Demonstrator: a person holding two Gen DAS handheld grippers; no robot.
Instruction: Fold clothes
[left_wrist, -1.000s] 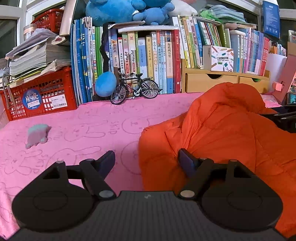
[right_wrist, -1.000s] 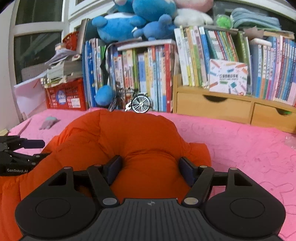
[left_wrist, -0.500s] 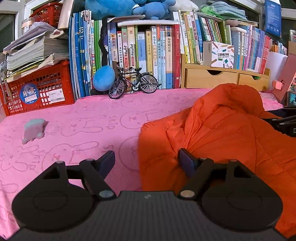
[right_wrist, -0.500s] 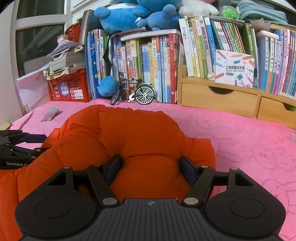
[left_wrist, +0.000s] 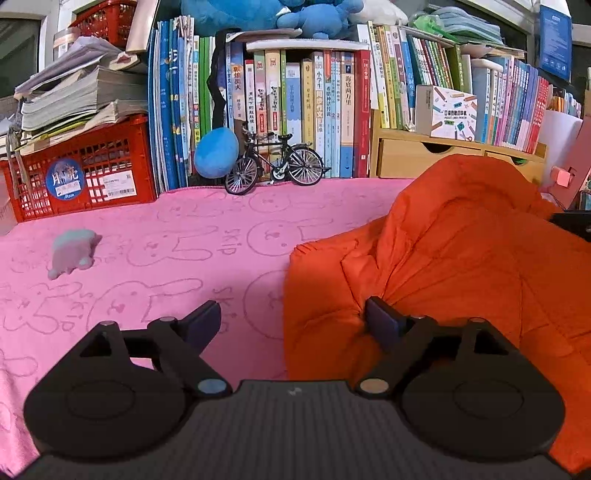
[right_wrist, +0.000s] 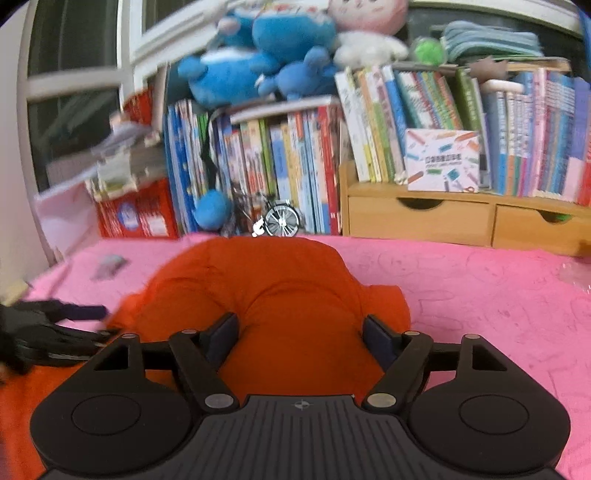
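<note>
A puffy orange jacket (left_wrist: 461, 258) lies bunched on the pink blanket (left_wrist: 184, 251), filling the right half of the left wrist view. My left gripper (left_wrist: 291, 319) is open at the jacket's left edge, its right finger pressed into the fabric and its left finger over bare blanket. In the right wrist view the orange jacket (right_wrist: 280, 295) mounds up between the fingers of my right gripper (right_wrist: 301, 332), which is open around the bulge. The left gripper (right_wrist: 55, 325) shows at the left edge of that view, beside the jacket.
Along the back stand a row of books (left_wrist: 295, 103), a red crate (left_wrist: 81, 173) under stacked papers, a wooden drawer unit (left_wrist: 424, 158), a model bicycle (left_wrist: 275, 164) and a blue plush ball (left_wrist: 216, 153). A small grey toy (left_wrist: 72, 253) lies on the blanket at left.
The right wrist view has tilted upward and blurred with motion, showing more of the shelf top. The left gripper has crept slightly forward and lower. Both stay open against the jacket.
</note>
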